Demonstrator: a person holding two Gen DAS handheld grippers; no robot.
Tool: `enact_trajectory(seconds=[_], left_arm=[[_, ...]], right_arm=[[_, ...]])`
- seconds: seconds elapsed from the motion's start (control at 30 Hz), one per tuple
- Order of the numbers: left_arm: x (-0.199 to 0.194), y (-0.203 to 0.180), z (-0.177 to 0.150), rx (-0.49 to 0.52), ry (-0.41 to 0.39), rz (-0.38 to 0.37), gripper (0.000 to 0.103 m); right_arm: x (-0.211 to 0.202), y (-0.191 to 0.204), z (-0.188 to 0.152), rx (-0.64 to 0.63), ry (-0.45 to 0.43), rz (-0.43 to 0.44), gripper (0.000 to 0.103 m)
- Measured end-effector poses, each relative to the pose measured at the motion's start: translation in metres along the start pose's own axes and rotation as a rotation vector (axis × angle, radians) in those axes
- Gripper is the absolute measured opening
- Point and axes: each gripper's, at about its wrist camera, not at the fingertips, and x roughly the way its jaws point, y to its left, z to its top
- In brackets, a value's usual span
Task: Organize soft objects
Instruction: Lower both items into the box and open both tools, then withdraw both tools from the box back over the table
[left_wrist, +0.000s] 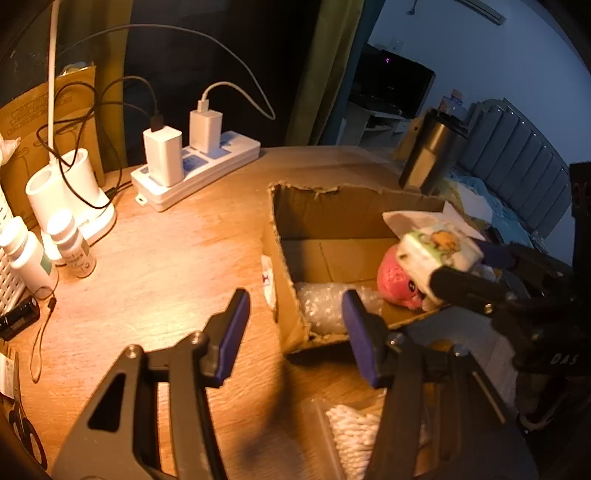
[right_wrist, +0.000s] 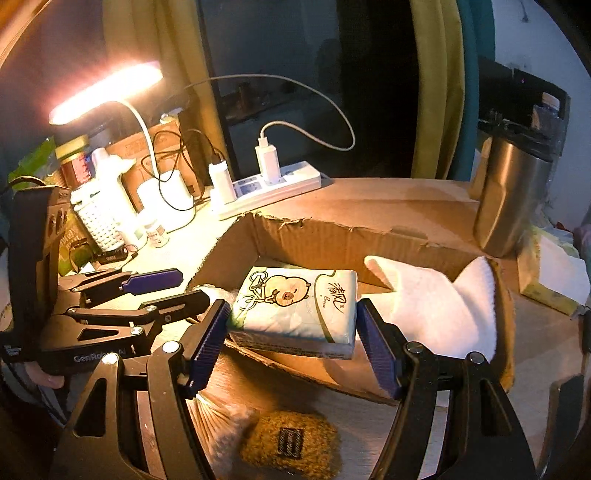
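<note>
Left, desk (left_wrist: 155, 266) of orange-brown wood: 2 white pill bottles (left_wrist: 70, 243), white power strip (left_wrist: 195, 170) carrying 2 chargers.

Centre-left: left gripper (left_wrist: 295, 332), blue pads apart by a middling gap, nothing between them, poised over the near-left corner of the box.

Centre: torn brown cardboard box (left_wrist: 332, 210), open-topped; inside lie clear bubble wrap (left_wrist: 325, 310), a pink crocheted plush toy (left_wrist: 399, 284) and a white sock (right_wrist: 436, 302) draped on its right wall.

Centre-right: right gripper (right_wrist: 291, 325), closed on a soft white-and-green pocket tissue pack (right_wrist: 295, 306) with a cartoon print. The pack hangs above the box's near edge, printed face up, long axis running across between the pads, roughly level.

Step in hand, by judgement: carrying the pack into the box. Next move calls for advancing over free floor beside the plush, lowering, then releasing.

Near edge: a yellow-brown knitted item (right_wrist: 291, 443), unsorted.
</note>
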Motion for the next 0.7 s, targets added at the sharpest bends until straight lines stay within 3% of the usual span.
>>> enact_trajectory(seconds=[0.3, 0.43, 0.5, 0.7], left_arm=[[-0.006, 0.003, 0.000, -0.008, -0.020, -0.033, 0.054], [-0.010, 0.006, -0.001, -0.018, -0.030, -0.039, 0.057], [-0.013, 0.007, 0.000, -0.020, -0.039, -0.043, 0.063], [-0.024, 0.008, 0.002, -0.023, -0.064, -0.051, 0.064]], right_arm=[[0.024, 0.011, -0.003, -0.005, 0.063, -0.018, 0.074], [0.024, 0.014, -0.007, -0.003, 0.069, -0.027, 0.086], [0.022, 0.014, -0.008, 0.004, 0.063, -0.034, 0.086], [0.009, 0.015, -0.011, 0.003, 0.042, -0.057, 0.086]])
